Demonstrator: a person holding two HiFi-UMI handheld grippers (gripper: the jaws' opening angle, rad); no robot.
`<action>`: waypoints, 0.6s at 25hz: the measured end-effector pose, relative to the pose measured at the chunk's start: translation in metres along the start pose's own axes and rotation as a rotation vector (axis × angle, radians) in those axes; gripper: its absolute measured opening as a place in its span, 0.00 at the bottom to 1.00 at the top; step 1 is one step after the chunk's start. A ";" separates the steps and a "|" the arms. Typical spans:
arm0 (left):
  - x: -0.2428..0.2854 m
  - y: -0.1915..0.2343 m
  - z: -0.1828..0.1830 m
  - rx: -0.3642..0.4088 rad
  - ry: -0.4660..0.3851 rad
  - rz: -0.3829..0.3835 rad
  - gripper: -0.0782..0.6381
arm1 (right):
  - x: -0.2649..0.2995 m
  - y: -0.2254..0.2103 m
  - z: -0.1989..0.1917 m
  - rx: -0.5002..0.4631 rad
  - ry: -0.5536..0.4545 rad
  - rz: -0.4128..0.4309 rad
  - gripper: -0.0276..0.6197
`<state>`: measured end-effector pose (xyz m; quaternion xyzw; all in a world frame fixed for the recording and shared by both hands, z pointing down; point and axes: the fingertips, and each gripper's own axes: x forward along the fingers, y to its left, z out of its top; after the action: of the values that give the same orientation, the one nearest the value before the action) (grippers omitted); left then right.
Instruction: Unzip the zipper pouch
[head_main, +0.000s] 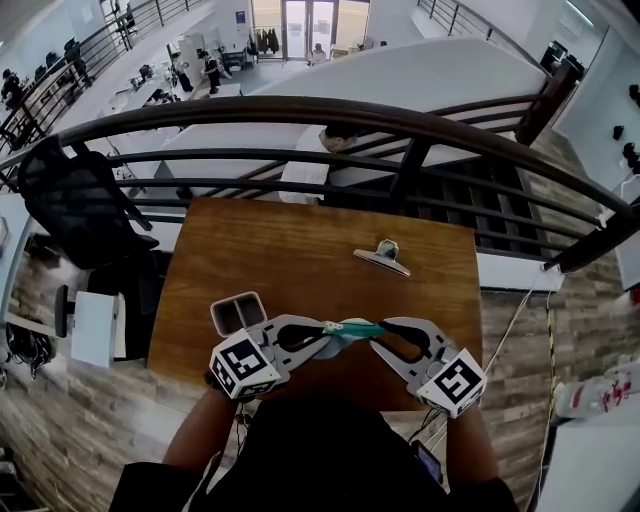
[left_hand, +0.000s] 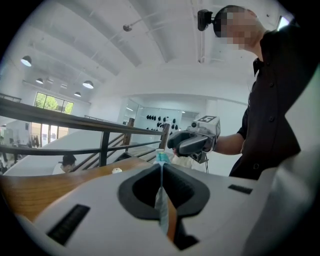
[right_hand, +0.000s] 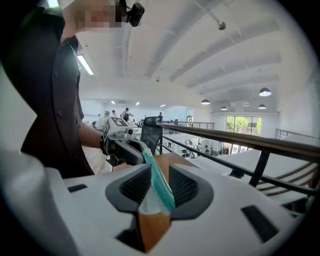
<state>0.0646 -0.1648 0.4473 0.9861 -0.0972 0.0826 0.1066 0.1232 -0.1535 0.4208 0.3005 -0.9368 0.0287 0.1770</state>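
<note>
Head view shows a person standing at a brown wooden bench (head_main: 300, 260) with a tool in each hand. The pouch (head_main: 349, 331) is up in the air over the near edge of the bench, stretched between the two tools. It is pale, with a green zip (head_main: 358, 327) along its top.

The left tongs (head_main: 320, 337) are pressed together on the left end of the pouch. In the left gripper view the thin edge of the pouch is squeezed flat between them, so this end is held tight.

The right tongs (head_main: 384, 336) are spread a little. In the right gripper view the green zip runs through the gap between them. It leans on one pad, but the pads do not squeeze it. So the right tongs grip nothing now.

A silver clip (head_main: 382, 257) lies on the bench near its far edge. A little grey box (head_main: 238, 314) sits on the bench near its front left side. Neither one touches the pouch.

I think the step in hand is getting hold of the zip pull. I cannot see the pull in any view, and I cannot tell if the zip is open at all.

Next, the right tongs need to find that small tab, close on it firmly and drag it along the zip. The left tongs must hold on hard so the pouch stays stretched. If the right tongs grab only cloth, the zip will not slide.
</note>
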 end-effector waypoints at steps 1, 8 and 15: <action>0.002 -0.001 0.000 0.010 0.006 -0.008 0.13 | 0.003 0.003 0.000 -0.012 0.009 0.014 0.21; 0.013 -0.009 -0.007 0.051 0.059 -0.059 0.13 | 0.024 0.017 0.011 -0.053 0.045 0.129 0.20; 0.010 -0.013 -0.012 0.085 0.110 -0.067 0.13 | 0.046 0.029 0.013 -0.036 0.085 0.262 0.22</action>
<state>0.0750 -0.1508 0.4585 0.9864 -0.0545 0.1370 0.0723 0.0677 -0.1577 0.4258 0.1707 -0.9600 0.0474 0.2168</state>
